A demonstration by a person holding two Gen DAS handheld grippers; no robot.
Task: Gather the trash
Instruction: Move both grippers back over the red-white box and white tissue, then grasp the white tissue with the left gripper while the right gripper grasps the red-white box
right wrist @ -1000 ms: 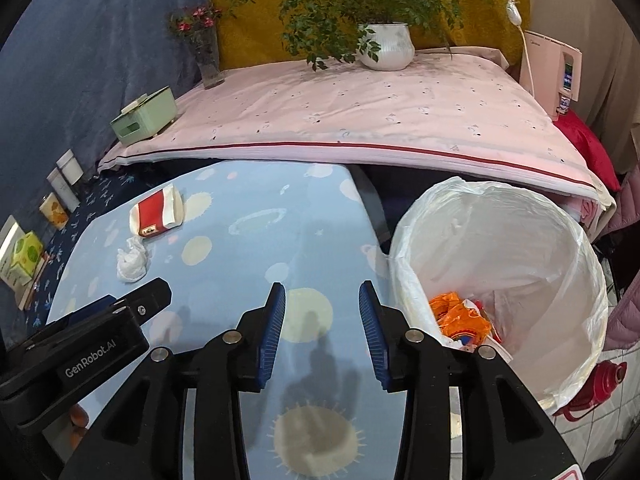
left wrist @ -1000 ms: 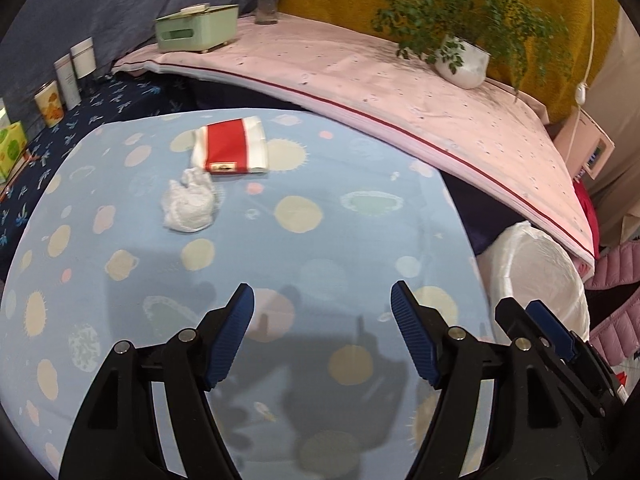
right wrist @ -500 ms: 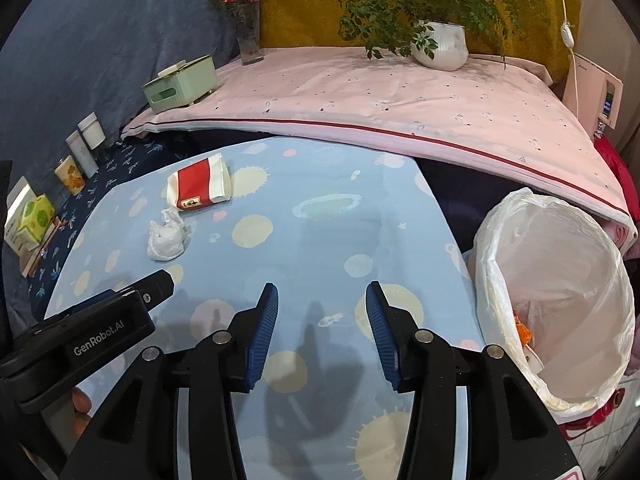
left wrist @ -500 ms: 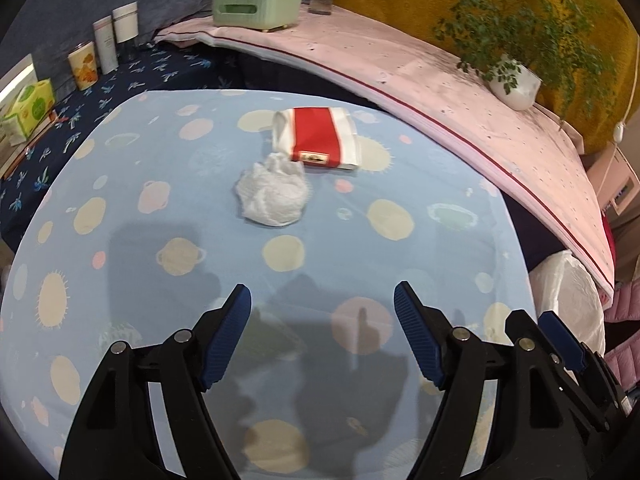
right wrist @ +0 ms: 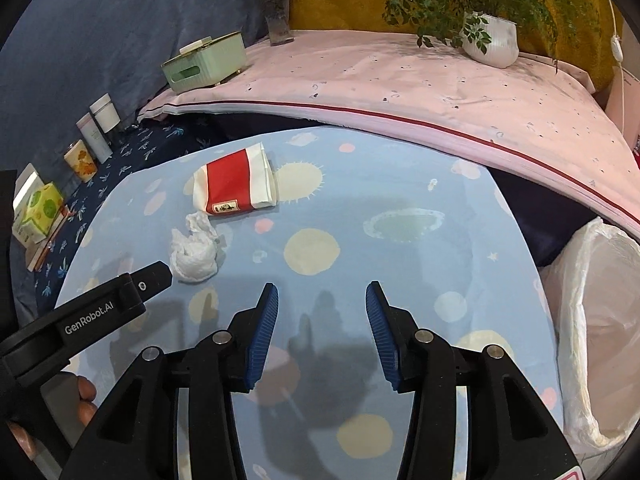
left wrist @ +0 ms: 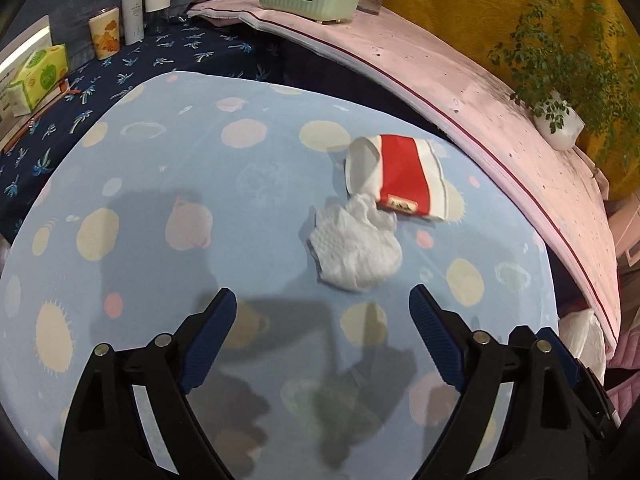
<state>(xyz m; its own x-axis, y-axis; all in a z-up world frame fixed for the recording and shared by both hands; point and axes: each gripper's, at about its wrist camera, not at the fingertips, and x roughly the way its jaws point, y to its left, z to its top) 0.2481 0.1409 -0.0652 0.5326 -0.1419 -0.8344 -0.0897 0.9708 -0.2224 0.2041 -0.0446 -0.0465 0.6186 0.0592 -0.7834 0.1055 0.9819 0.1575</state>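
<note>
Advanced: left gripper, fingers spread, now near crumpled tissue touching flattened red-and-white paper cup; right gripper spread, empty.

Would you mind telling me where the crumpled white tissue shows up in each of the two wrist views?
Left wrist: the crumpled white tissue lies right of centre, just beyond the open left gripper.
Right wrist: it lies left of centre, just past the tip of the left gripper, which enters from the lower left.
Shared landmark: the flattened red-and-white paper cup, directly behind the tissue in both.
</note>
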